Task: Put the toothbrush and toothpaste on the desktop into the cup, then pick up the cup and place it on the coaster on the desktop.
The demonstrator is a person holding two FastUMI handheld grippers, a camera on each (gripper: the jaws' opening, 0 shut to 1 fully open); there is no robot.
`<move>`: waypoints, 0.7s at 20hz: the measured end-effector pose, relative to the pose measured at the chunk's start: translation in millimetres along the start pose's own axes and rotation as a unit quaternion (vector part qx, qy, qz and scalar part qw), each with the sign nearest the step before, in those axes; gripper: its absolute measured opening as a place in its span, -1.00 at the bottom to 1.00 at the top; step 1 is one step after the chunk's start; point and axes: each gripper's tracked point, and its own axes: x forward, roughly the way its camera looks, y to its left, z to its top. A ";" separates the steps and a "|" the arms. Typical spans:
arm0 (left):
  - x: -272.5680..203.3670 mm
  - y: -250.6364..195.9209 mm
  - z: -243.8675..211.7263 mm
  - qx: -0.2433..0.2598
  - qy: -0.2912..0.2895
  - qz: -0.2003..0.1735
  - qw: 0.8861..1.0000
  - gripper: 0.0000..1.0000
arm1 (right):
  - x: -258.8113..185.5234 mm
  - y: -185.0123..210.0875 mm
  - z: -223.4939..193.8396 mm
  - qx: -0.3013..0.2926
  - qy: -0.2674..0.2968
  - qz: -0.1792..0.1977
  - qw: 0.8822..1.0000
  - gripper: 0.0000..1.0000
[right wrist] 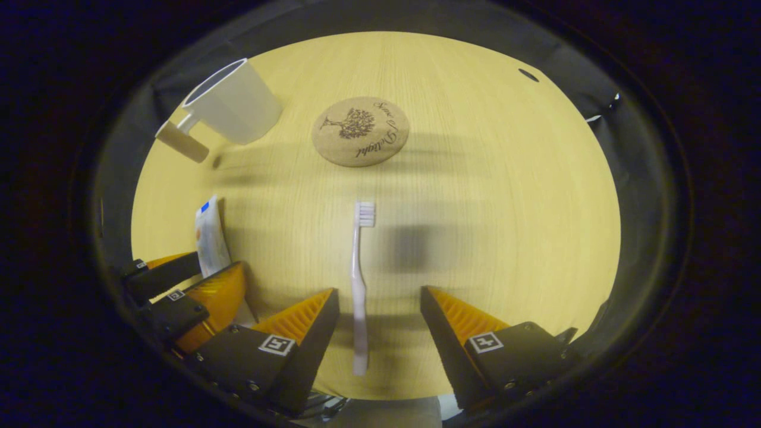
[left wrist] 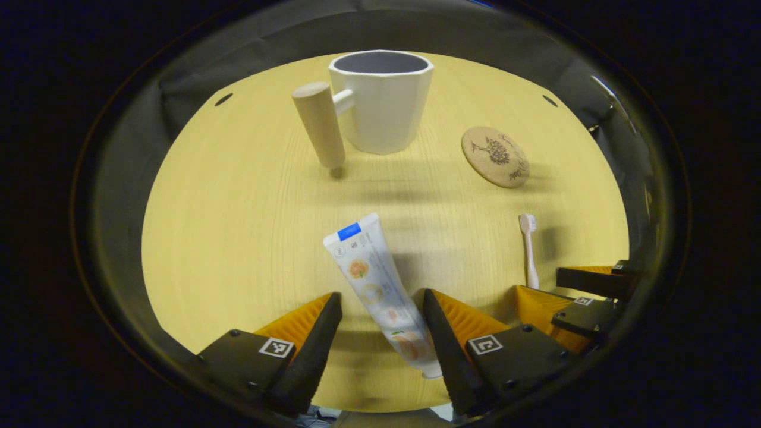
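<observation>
Left tongs (left wrist: 380, 312) wide around toothpaste (left wrist: 380, 291), possibly touching one finger, right tongs (right wrist: 380, 309) wide astride toothbrush (right wrist: 359, 279)

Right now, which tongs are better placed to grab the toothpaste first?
Left. The left tongs stand open astride the white printed toothpaste tube, its cap end beside one finger. The right tongs straddle the pale pink toothbrush instead, with the tube off to their side.

Left claw (left wrist: 380, 309) and right claw (right wrist: 379, 306) both gape open, seemingly low, side by side
</observation>
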 end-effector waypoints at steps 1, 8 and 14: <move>0.3 -0.5 2.1 0.000 -0.001 0.001 1.000 0.77 | 3.1 0.2 -1.3 -0.001 0.008 0.000 1.000 0.70; 5.2 -2.9 4.3 0.007 0.008 -0.003 1.000 0.26 | 2.1 0.2 0.5 -0.001 0.025 0.001 1.000 0.10; 3.7 -2.6 4.8 0.000 0.026 0.001 1.000 -0.34 | 1.9 -0.6 -1.6 0.013 0.038 0.016 0.999 -0.76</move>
